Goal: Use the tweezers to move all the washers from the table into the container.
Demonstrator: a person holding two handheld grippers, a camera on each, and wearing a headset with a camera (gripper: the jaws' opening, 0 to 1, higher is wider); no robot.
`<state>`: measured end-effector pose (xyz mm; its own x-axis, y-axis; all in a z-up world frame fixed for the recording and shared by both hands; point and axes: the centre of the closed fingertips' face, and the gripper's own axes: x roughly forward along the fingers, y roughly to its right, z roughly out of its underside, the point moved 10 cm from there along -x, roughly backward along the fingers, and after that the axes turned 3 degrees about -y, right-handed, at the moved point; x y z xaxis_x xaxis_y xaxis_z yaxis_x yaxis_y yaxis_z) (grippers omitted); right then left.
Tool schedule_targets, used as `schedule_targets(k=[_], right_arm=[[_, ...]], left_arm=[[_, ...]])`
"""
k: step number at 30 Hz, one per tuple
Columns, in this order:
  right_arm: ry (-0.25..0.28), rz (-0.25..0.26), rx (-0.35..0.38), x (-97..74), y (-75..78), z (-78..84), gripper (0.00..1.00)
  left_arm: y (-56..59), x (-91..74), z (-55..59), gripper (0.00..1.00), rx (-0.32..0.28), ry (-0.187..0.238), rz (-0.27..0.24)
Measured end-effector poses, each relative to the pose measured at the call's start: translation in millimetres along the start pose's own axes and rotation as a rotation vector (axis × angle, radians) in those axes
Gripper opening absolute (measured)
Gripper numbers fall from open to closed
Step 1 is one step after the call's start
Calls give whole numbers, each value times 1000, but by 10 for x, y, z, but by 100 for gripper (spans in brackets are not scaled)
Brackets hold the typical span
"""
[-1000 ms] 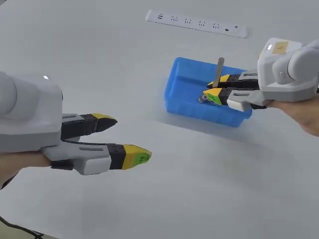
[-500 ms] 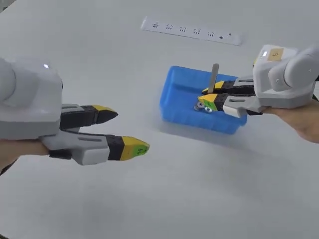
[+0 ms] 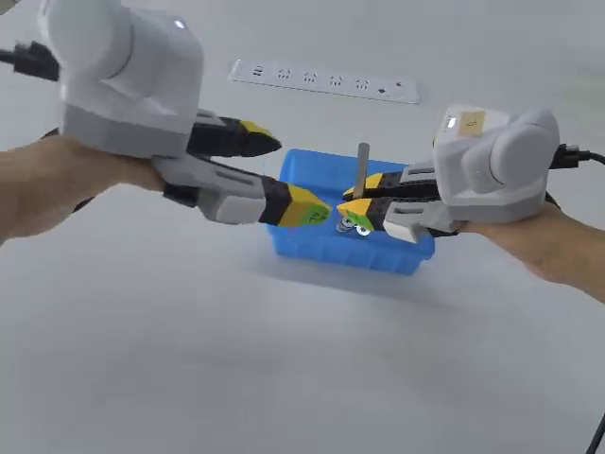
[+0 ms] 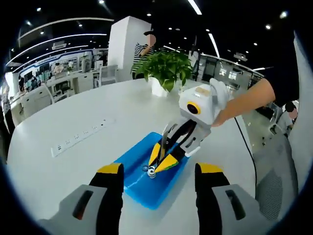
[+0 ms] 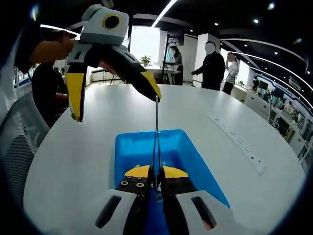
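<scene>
Right gripper (image 3: 358, 214) squeezes tweezers (image 3: 362, 168) above washers (image 4: 150, 171) in blue container (image 3: 331, 253); whether the tips pinch anything is unclear. Left gripper (image 3: 298, 180) gapes just left. Yellow label (image 3: 470, 121) illegible.

tweezers (image 3: 363, 166) partly hidden, washers (image 3: 356, 227) blurred

The yellow label (image 3: 470, 121) on the right claw (image 3: 352, 214) cannot be read.
</scene>
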<state>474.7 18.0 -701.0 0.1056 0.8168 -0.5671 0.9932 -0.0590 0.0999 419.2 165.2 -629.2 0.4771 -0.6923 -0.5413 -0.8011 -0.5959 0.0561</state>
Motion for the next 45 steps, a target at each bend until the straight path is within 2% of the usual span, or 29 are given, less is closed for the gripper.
schedule_targets(k=[2,5,8,9,10,11,13,15,17,19,21,26,30,33,34,36,40,45], right_arm=[[-2,-3,-6,-1,-6,-1,8],[6,-8,-11,-14,-22,-22,8],[3,-19,-29,-27,-38,-39,8],[2,-21,-34,-32,-45,-44,8],[0,-24,-42,-37,-51,-49,8],[-5,-28,-52,-43,-61,-54,8],[-13,-34,-64,-45,-80,-58,8],[-23,-35,-76,-41,-97,-63,8],[-20,-38,-75,-40,-104,-74,8],[-24,-37,-88,-43,-107,-94,8],[-24,-35,-93,-54,-99,-121,8],[-27,-31,-114,-101,-99,-201,8],[-34,-35,-138,-125,-143,-261,8],[-35,-36,-154,-150,-175,-312,8],[-44,-39,-170,-163,-186,-327,8],[-46,-42,-177,-181,-198,-347,8],[-48,-41,-199,-248,-215,-424,8],[-62,-51,-242,-333,-268,-519,8]], left_arm=[[-8,80,-74,58,26,-1,30],[-74,202,-99,48,81,-26,64],[-76,273,-73,41,73,-82,107],[-78,292,-78,41,81,-80,106],[-77,307,-85,39,118,-79,106],[8,355,-127,35,152,-98,108],[38,355,-140,25,196,-112,117],[54,339,-148,21,212,-109,131],[78,337,-158,18,212,-123,150],[90,331,-162,16,270,-163,135],[113,300,-164,13,296,-189,126],[171,187,-242,14,300,-154,122],[182,135,-293,15,321,-141,114],[202,109,-287,10,334,-146,134],[225,89,-294,10,359,-144,131],[254,61,-304,10,363,-145,131],[281,-39,-332,9,393,-126,115],[300,-164,-311,9,393,-114,97]])
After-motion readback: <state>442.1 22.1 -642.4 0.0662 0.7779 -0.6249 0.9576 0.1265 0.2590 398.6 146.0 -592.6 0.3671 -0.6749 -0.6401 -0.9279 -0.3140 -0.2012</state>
